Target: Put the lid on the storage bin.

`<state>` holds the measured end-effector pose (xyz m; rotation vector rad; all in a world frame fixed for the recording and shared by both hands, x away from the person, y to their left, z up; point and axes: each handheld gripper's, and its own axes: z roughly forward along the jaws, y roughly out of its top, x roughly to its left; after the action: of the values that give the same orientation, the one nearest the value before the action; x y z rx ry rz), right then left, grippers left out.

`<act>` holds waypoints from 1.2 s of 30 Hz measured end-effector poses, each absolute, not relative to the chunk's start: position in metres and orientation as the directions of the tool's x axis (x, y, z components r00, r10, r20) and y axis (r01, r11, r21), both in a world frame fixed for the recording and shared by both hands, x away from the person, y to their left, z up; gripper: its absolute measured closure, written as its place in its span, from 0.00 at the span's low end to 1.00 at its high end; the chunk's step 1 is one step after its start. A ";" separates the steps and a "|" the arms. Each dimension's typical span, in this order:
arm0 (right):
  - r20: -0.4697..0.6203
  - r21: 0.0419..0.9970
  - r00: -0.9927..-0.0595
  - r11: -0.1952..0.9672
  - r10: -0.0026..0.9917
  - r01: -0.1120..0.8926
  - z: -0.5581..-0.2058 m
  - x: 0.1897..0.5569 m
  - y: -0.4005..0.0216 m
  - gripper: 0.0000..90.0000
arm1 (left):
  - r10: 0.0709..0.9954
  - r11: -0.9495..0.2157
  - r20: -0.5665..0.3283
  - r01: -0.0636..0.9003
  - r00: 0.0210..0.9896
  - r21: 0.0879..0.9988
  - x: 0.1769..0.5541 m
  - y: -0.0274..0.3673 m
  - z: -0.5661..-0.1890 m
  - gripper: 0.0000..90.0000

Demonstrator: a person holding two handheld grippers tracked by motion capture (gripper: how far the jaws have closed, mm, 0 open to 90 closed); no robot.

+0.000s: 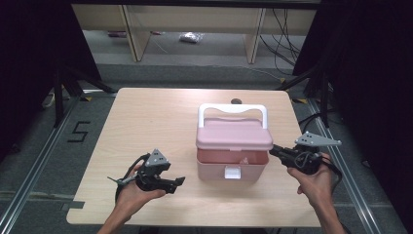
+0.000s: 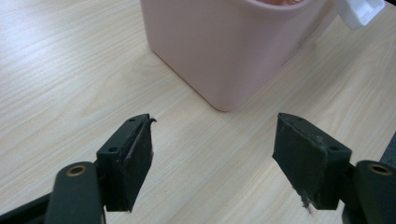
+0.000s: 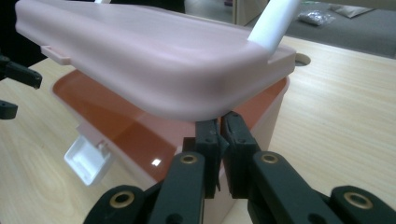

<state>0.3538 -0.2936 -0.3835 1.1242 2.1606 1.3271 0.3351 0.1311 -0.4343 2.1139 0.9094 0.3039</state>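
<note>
A pink box sits on the worktop, lid raised; right tool together beneath its edge, left tool apart.

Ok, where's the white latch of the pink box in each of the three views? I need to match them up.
High view: white latch sits at the middle of the pink box front, hanging open below the raised lid.
Left gripper view: top right corner, beyond the open left tongs.
Right gripper view: lower left, left of the right tongs.
Shared landmark: the box's pink front wall.
</note>
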 end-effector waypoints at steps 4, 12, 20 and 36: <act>0.127 0.861 -0.617 0.223 0.777 0.458 -0.385 0.349 -0.292 0.96 | 0.693 -0.442 -0.063 0.492 0.718 0.750 0.335 0.131 -0.435 0.31; 0.117 0.856 -0.629 0.243 0.769 0.457 -0.388 0.345 -0.295 0.95 | 0.696 -0.448 -0.060 0.498 0.716 0.742 0.334 0.133 -0.441 0.31; 0.123 0.851 -0.628 0.244 0.769 0.466 -0.392 0.341 -0.295 0.94 | 0.700 -0.453 -0.060 0.507 0.712 0.734 0.327 0.139 -0.446 0.30; 0.122 0.849 -0.626 0.245 0.771 0.468 -0.395 0.332 -0.296 0.92 | 0.701 -0.470 -0.053 0.516 0.712 0.716 0.320 0.143 -0.455 0.30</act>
<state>0.3323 -0.2962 -0.3955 1.1438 2.2023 1.3280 0.3200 0.1431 -0.4555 2.1771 0.9204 0.3208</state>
